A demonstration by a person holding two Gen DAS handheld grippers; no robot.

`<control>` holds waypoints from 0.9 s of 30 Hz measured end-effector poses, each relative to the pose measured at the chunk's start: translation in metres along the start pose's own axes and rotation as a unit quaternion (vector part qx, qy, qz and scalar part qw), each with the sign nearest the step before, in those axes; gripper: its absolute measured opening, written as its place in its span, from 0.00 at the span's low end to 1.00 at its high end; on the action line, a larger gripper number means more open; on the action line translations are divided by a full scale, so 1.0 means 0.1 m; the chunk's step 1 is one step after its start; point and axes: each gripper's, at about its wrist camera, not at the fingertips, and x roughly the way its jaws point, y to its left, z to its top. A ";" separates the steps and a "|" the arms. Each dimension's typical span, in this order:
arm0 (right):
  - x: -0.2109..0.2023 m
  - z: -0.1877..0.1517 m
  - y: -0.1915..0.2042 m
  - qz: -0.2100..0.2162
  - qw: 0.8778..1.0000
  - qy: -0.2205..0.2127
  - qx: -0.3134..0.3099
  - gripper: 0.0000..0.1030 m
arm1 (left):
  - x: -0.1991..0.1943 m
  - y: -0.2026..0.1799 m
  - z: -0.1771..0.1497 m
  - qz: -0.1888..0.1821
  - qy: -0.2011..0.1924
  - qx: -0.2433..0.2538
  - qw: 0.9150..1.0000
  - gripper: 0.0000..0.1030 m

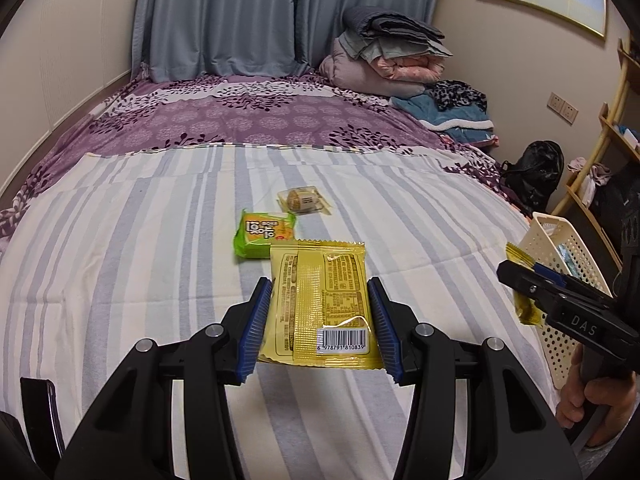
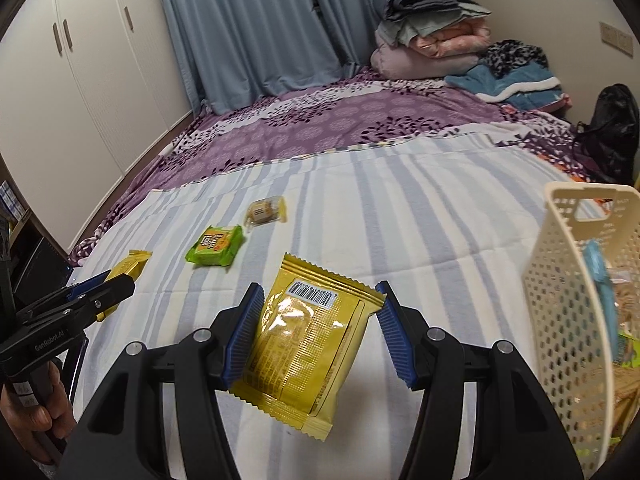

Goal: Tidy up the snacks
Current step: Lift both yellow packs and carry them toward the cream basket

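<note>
My left gripper [image 1: 320,284] is shut on a yellow snack packet [image 1: 320,312], held flat with its barcode side up above the striped bed sheet [image 1: 140,260]. My right gripper [image 2: 319,288] is shut on a second yellow packet [image 2: 304,348], which is tilted and pinched across its corners. Each gripper shows in the other's view: the right gripper [image 1: 516,276] beside the cream perforated basket [image 1: 560,240], the left gripper [image 2: 116,280] at the far left. On the sheet lie a green packet [image 1: 264,234] and a clear-wrapped snack [image 1: 302,200].
The basket [image 2: 560,300] stands at the right edge of the bed with several snacks inside. Folded blankets [image 1: 384,52] are piled at the far end. A black bag [image 1: 532,172] and a wooden shelf [image 1: 608,128] stand to the right. White wardrobes [image 2: 80,80] line the left.
</note>
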 end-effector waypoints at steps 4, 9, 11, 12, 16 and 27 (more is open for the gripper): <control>-0.17 -0.04 -0.21 -0.015 1.000 -0.012 0.016 0.56 | -0.02 -0.14 0.00 -0.006 0.001 0.011 1.000 0.49; -0.37 -0.08 -0.48 -0.045 0.998 -0.033 0.035 0.56 | -0.03 -0.31 -0.01 -0.014 0.003 0.023 1.000 0.49; -0.44 -0.11 -0.58 -0.057 0.997 -0.041 0.042 0.56 | -0.03 -0.38 -0.01 -0.017 0.004 0.029 0.999 0.49; -0.47 -0.12 -0.63 -0.060 0.996 -0.044 0.048 0.56 | -0.03 -0.42 -0.01 -0.019 0.004 0.033 0.999 0.49; -0.61 -0.17 -0.84 -0.076 0.993 -0.054 0.068 0.56 | -0.04 -0.57 0.00 -0.027 0.004 0.047 0.999 0.49; -0.93 -0.30 -1.39 -0.126 0.983 -0.076 0.113 0.56 | -0.06 -0.92 -0.01 -0.049 0.006 0.075 0.996 0.49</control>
